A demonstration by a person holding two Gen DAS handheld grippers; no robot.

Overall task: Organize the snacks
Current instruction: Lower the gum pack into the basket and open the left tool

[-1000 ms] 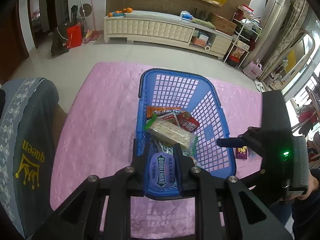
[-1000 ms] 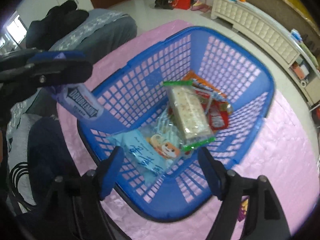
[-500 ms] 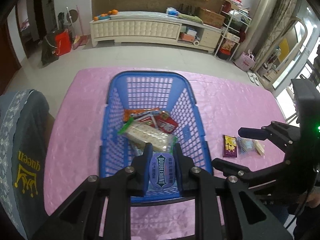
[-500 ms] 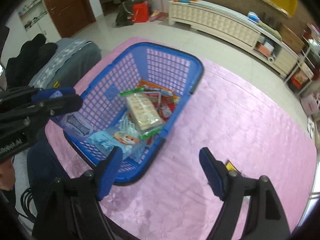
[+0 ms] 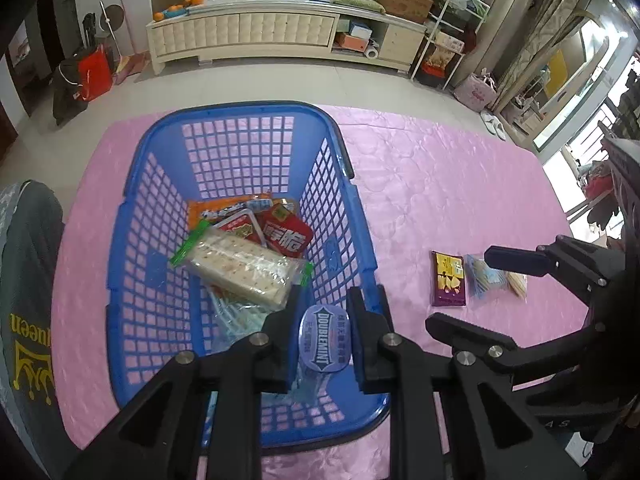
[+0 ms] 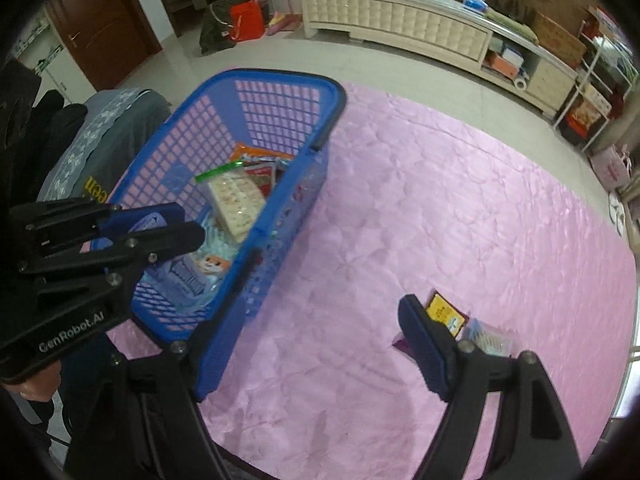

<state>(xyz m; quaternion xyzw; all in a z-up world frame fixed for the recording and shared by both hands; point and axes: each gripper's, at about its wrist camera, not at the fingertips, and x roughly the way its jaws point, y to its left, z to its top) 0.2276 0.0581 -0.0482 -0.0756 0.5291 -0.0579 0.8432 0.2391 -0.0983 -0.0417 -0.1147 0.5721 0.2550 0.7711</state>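
A blue plastic basket (image 5: 240,110) stands on the pink table cloth (image 5: 440,184). It holds a cracker pack (image 5: 240,264), red packets (image 5: 284,236) and a light blue packet (image 6: 212,264). My left gripper (image 5: 324,320) is shut on a blue Doublemint packet (image 5: 324,344) and hangs over the basket's near end, tilted down. From the right wrist the Doublemint packet (image 6: 188,280) dangles inside the basket. My right gripper (image 6: 312,328) stands open and empty over the cloth, right of the basket. A purple packet (image 5: 449,284) and a clear blue packet (image 5: 482,276) lie by its right finger.
A grey garment (image 5: 24,300) with a yellow crown print hangs at the table's left side. Beyond the table's far edge is tiled floor and a long cream cabinet (image 5: 248,34). A third small packet (image 5: 516,284) lies beside the clear blue one.
My left gripper has sunk toward the basket's near end with the Doublemint packet. My right gripper swung away from above the basket to the right, over the cloth near the loose packets.
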